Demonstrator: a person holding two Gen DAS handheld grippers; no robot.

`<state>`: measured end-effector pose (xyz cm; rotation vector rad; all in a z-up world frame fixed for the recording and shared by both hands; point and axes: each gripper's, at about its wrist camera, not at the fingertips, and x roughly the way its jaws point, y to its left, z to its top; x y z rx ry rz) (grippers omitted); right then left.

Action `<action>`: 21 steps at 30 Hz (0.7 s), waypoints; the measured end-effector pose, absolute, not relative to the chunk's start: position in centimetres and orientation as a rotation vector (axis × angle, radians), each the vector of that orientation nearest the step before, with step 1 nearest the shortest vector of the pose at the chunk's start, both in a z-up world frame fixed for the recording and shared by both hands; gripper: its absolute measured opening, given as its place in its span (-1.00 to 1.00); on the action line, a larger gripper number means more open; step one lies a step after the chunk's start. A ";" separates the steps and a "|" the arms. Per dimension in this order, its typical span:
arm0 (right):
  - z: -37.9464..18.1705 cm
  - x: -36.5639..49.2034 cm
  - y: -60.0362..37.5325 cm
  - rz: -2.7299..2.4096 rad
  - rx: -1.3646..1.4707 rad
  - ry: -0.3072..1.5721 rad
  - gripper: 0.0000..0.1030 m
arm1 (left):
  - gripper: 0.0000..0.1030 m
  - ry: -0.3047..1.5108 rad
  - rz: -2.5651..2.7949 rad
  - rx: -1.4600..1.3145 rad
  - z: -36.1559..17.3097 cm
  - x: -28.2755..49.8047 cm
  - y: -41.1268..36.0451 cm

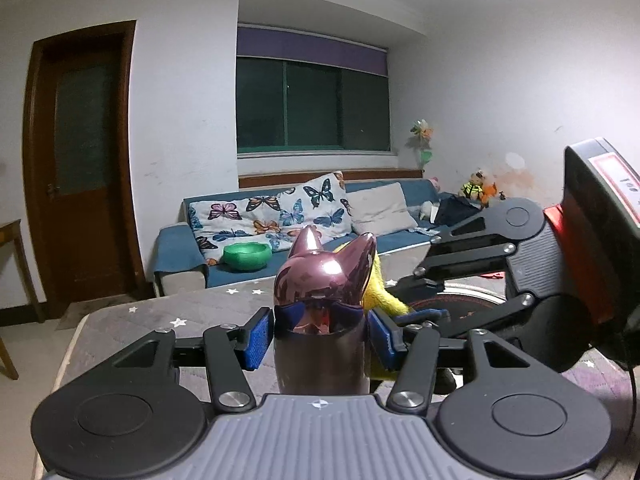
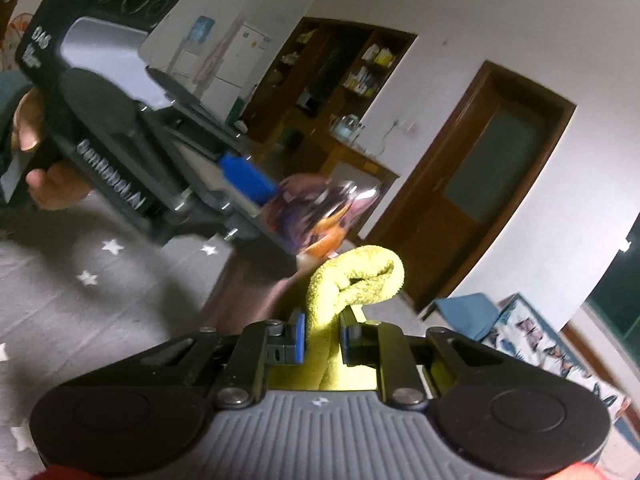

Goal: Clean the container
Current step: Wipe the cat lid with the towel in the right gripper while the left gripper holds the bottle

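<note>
Container (image 1: 320,320): glossy mauve-pink bottle with a two-eared, cat-shaped cap, upright, held off the surface between the blue pads of the left tongs (image 1: 320,334). Pads press on its neck just under the cap, so the left tongs are narrow and gripping it. Same container in the right wrist view (image 2: 320,216), blurred, with reflections across its side.

Yellow cloth (image 2: 352,280): folded terry loop, pinched between the right tongs (image 2: 323,338), which are closed narrow on it. The loop stands up past the fingertips, just beside the container's far side; a strip of yellow shows behind the bottle in the left view (image 1: 386,296). Cannot tell whether they actually touch.

Step in hand, as I judge it: wiping the outside of the body, one tool steadying, the other bringing the cloth.

Next move calls for pressing the loop flat on the glossy wall and stroking along it, grip held firm so the bottle does not twist.

Beneath: grey star-print quilt (image 1: 120,320).
</note>
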<state>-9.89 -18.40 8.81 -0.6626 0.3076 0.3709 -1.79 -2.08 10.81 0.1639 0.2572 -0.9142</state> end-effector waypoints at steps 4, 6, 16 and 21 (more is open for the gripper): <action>7.7 -9.0 -18.2 0.380 -0.671 0.353 -0.69 | 0.08 0.264 -0.910 0.154 10.8 -1.7 -2.2; 6.5 -8.8 -17.9 0.391 -0.677 0.390 -0.69 | 0.09 0.267 -0.903 0.144 10.9 -1.6 -2.3; 4.7 -10.1 -18.7 0.461 -0.475 0.514 -0.69 | 0.09 0.241 -0.883 0.127 11.5 -1.5 -2.9; 7.0 -9.9 -20.6 0.485 -0.284 0.509 -0.69 | 0.08 0.239 -0.887 0.126 11.3 -1.3 -3.2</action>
